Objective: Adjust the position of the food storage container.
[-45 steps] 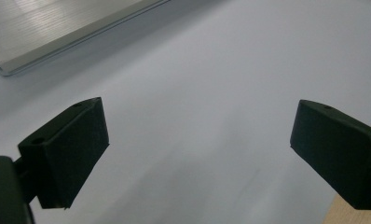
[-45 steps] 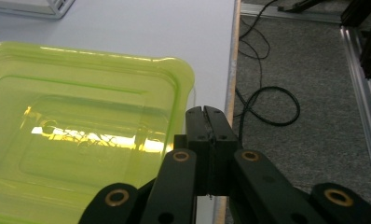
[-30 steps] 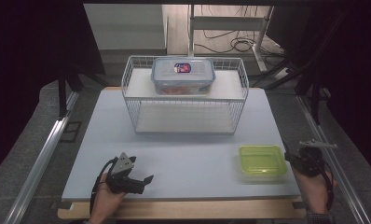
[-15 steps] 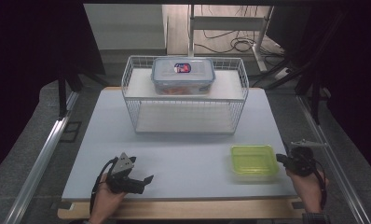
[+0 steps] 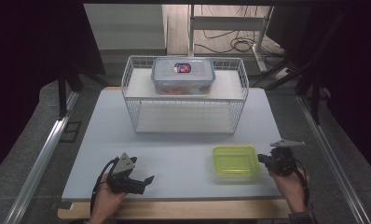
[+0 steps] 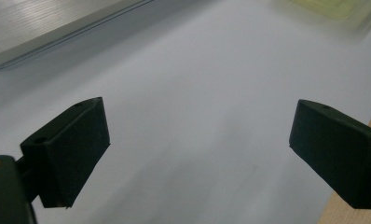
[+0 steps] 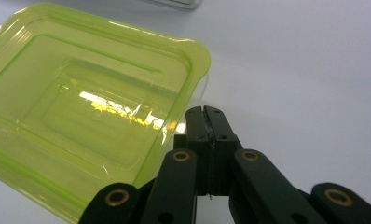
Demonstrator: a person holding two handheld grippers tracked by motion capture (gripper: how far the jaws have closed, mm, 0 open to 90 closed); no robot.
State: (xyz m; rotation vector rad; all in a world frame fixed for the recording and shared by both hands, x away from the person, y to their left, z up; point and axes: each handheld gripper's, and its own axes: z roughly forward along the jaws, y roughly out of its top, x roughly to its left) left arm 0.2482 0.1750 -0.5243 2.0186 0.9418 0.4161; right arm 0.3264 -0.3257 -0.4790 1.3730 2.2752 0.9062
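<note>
A yellow-green shallow plastic container [image 5: 235,160] lies on the white table [image 5: 174,154] at the front right. My right gripper [image 5: 261,159] is shut, and its tips touch the container's right rim. In the right gripper view the closed jaws [image 7: 204,112] meet the corner of the container [image 7: 81,107]. A thin clear edge runs into the seam between them, and I cannot tell whether it is pinched. My left gripper [image 5: 144,183] rests at the front left, held in a hand. It is open, with bare table between its jaws [image 6: 197,158].
A white wire basket [image 5: 183,116] stands at the back middle of the table. On its upper shelf sits a clear lidded box [image 5: 182,74] with a label. The table's wooden front edge [image 5: 174,210] runs just before both hands. Metal rails flank the table.
My right gripper has moved left along the table's front, and the yellow-green container has slid left with it. The left gripper has stayed in place.
</note>
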